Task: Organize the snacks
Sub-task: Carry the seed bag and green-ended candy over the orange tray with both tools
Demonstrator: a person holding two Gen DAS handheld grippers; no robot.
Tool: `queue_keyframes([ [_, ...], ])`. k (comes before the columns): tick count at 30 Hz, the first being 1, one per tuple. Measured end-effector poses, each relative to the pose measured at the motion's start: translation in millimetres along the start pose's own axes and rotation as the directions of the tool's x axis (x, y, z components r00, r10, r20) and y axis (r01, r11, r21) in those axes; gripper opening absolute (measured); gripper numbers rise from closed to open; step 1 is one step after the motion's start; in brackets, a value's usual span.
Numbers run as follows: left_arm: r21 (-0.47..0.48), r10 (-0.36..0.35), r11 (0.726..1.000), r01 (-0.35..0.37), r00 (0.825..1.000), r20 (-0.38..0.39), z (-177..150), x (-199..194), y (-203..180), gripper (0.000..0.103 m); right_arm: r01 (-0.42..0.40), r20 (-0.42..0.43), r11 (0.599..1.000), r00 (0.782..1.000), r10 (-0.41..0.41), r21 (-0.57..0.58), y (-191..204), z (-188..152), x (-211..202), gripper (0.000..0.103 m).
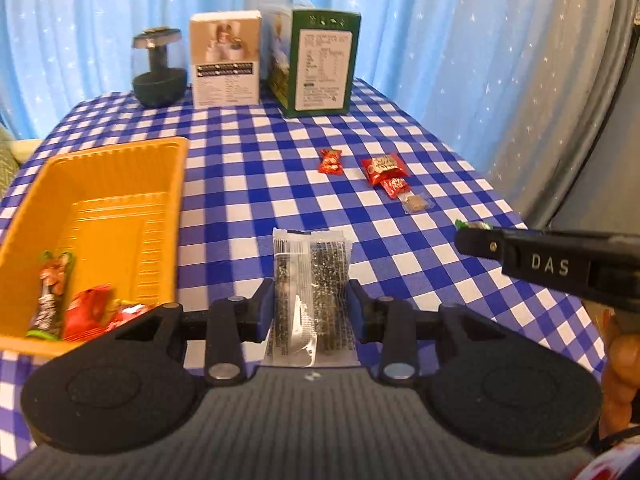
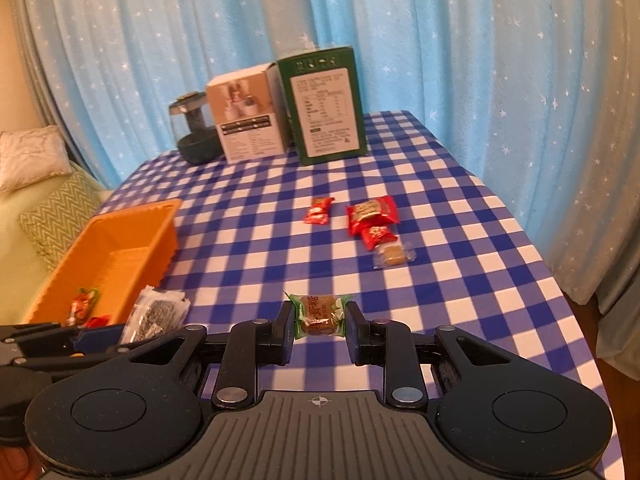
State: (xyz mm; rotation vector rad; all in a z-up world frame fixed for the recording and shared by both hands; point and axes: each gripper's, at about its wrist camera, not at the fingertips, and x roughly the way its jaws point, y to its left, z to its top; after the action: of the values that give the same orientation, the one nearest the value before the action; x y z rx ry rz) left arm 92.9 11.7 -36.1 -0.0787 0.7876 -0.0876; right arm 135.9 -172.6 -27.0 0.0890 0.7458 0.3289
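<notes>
- Left wrist view shows the checked tablecloth (image 1: 280,168) as your whole work surface, with a green box (image 1: 320,60), a white box (image 1: 225,60) and a dark lamp-like gadget (image 1: 159,68) standing along its far edge; leave those alone.
- Your target is the orange tray (image 1: 100,208) at the left, which already holds a few wrapped snacks at its near end.
- Your left gripper (image 1: 311,306) pinches a clear sesame bar packet (image 1: 310,280) across its width; the packet stands up between the pads, clear of the cloth and just right of the tray.
- Your right gripper (image 2: 320,328) is pressed onto a small green-wrapped cake (image 2: 318,315), held by its sides above the cloth.
- Judging by this, you are mid-carry: both picks are done, both drops are not.
- Next, swing the left gripper over the tray's open floor and spread its jaws there; bring the right one in after it so the two do not crowd.
- Still on the cloth, well apart from the tray: a red candy (image 2: 319,210), a red snack pack (image 2: 372,212) with a smaller red one touching it, and a clear-wrapped brown square (image 2: 392,256).
</notes>
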Motion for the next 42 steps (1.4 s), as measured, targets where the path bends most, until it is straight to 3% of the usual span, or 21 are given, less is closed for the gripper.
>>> queue_keyframes([
  [21, -0.101, 0.112, 0.989, -0.107, 0.993, 0.046, -23.5, -89.6, 71.4, 0.034, -0.109, 0.010, 0.989, 0.994, 0.111, -0.102, 87.8, -16.2, -42.2, 0.026],
  [42, -0.172, 0.178, 0.971, -0.167, 0.983, 0.050, -21.2, -108.0, 144.9, 0.034, -0.200, -0.052, 0.959, 0.980, 0.194, -0.201, 159.6, -13.6, -10.3, 0.026],
])
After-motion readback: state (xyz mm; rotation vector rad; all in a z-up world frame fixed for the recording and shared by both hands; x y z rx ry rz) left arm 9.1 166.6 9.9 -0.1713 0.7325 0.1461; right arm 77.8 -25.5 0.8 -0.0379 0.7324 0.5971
